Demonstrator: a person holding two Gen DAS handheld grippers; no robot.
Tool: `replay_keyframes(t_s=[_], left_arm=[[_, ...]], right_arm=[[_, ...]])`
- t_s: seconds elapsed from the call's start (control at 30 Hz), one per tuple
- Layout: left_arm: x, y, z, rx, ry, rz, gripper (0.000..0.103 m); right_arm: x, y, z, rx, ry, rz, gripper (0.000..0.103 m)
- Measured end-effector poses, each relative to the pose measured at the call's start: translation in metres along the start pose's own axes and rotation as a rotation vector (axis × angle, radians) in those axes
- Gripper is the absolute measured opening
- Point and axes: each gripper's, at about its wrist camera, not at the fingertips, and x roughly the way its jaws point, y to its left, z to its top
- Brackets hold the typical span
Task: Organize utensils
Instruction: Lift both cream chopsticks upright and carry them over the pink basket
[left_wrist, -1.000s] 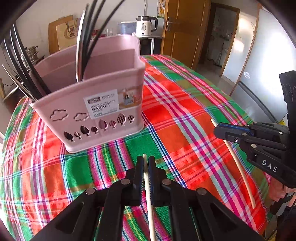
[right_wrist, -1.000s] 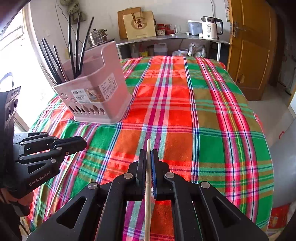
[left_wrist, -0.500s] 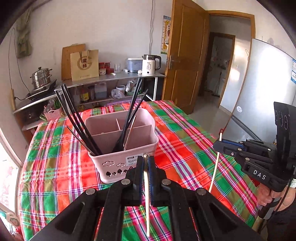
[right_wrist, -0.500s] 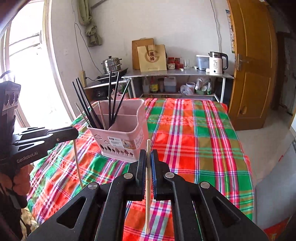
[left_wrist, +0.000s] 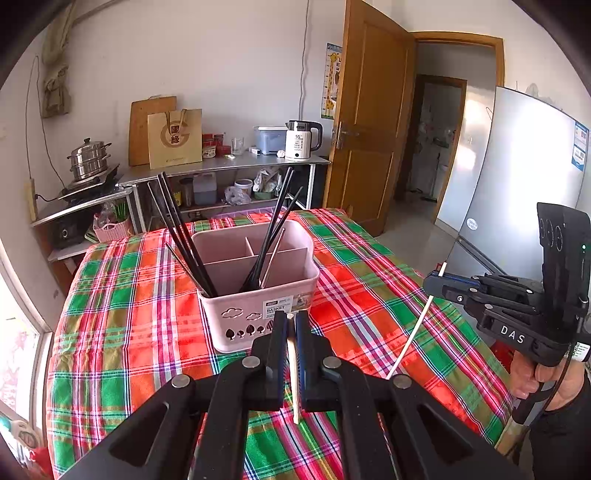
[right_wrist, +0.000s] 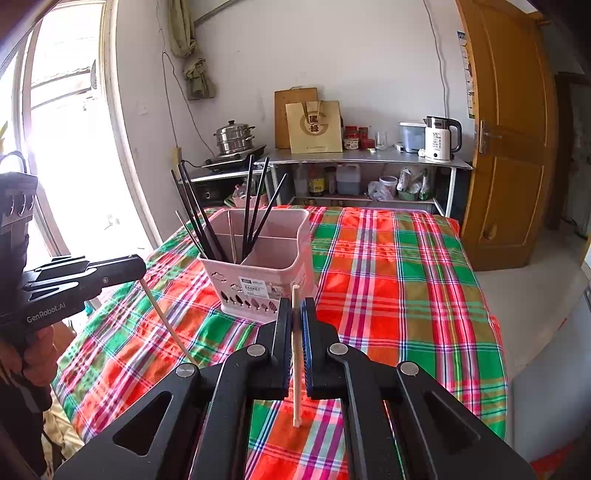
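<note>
Table with plaid cloth (left_wrist: 122, 332) fills the lower part of both views. Steel shelf (right_wrist: 365, 157) along the back wall carries a kettle (right_wrist: 441, 139), a steamer pot (right_wrist: 235, 137) and a paper bag (right_wrist: 314, 126). Wooden door (left_wrist: 365, 122) on the right, fridge (left_wrist: 517, 184) past it.

Pink utensil basket (left_wrist: 258, 295) sits on the cloth near mid-table, split into compartments. Black chopsticks (left_wrist: 184, 240) stand tilted in its near compartments, some leaning left and some right.

Left gripper (left_wrist: 291, 325) is clamped on a pale chopstick (left_wrist: 293, 373); the stick runs between the jaws and hangs clear above the cloth, just in front of the basket.

Right gripper (right_wrist: 294, 314) is clamped on a second pale chopstick (right_wrist: 295, 362), same pose, also off the cloth. In the left view that stick slants down from the jaw tips. A hand (left_wrist: 535, 380) holds the right gripper's handle.
</note>
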Motion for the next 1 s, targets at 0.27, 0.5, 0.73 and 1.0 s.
replay_keyframes(t_s=[0.27,0.5,0.73,1.0], left_arm=[[-0.014,0.010,-0.001,-0.019,0.000,-0.003,0.004],[-0.029,0.025,0.013,-0.041,-0.032,0.002,0.004],[-0.032,0.046,0.039,-0.071,-0.055,0.035,0.004],[-0.039,0.069,0.085,-0.116,-0.116,0.036,0.004]], right_arm=[[-0.008,0.010,0.008,-0.017,-0.025,0.013,0.005],[-0.008,0.024,0.023,-0.024,-0.062,0.047,0.005],[0.004,0.041,0.045,-0.034,-0.094,0.104,0.005],[0.016,0.055,0.086,-0.025,-0.160,0.153,0.005]])
